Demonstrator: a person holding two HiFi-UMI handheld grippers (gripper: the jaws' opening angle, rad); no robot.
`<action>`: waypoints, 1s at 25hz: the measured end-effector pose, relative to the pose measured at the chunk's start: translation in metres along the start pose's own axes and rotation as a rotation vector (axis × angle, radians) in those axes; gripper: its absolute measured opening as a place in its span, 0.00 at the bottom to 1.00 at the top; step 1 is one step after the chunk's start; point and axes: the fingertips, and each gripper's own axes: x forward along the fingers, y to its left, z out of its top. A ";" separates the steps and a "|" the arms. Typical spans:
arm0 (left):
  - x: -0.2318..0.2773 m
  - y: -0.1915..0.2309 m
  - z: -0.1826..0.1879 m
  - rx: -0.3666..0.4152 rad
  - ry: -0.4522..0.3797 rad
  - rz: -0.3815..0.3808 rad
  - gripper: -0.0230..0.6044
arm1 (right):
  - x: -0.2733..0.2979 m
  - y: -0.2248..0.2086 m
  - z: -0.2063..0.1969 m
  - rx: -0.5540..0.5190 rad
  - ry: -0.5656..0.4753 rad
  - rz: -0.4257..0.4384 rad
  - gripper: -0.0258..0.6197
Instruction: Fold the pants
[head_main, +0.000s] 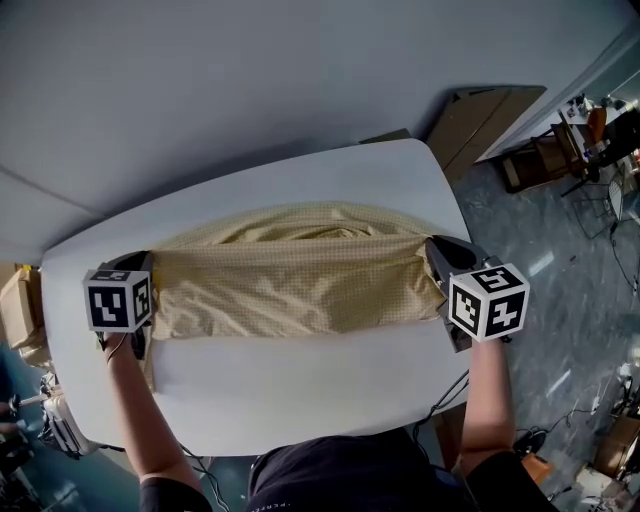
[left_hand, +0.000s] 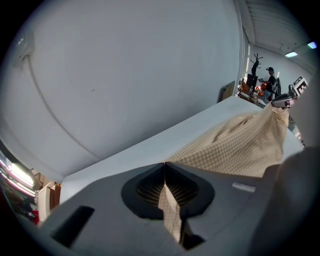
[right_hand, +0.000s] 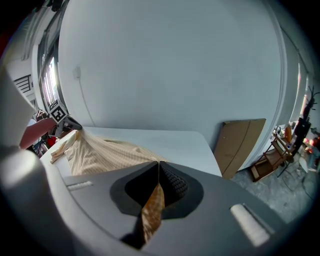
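Tan checked pants lie stretched across the white table, held taut between my two grippers. My left gripper is shut on the left end of the cloth, and a strip of fabric runs between its jaws. At the right end, my right gripper is shut on the cloth too, with fabric pinched between its jaws. The far part of the pants bunches in folds on the table behind the lifted edge. From the left gripper view the pants stretch away to the right gripper.
The table's near half is bare white surface. A brown board leans on the wall beyond the table's right end. Chairs and clutter stand on the grey floor to the right. Cardboard boxes sit at the left.
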 end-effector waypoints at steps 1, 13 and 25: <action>0.006 0.000 0.000 -0.005 0.003 0.004 0.05 | 0.005 -0.001 -0.001 0.001 0.005 -0.003 0.06; 0.038 -0.003 0.001 -0.014 -0.018 0.021 0.07 | 0.038 -0.015 -0.015 0.026 0.046 -0.049 0.07; 0.027 -0.010 0.013 0.040 -0.078 0.052 0.13 | 0.034 -0.023 -0.011 0.060 0.013 -0.058 0.14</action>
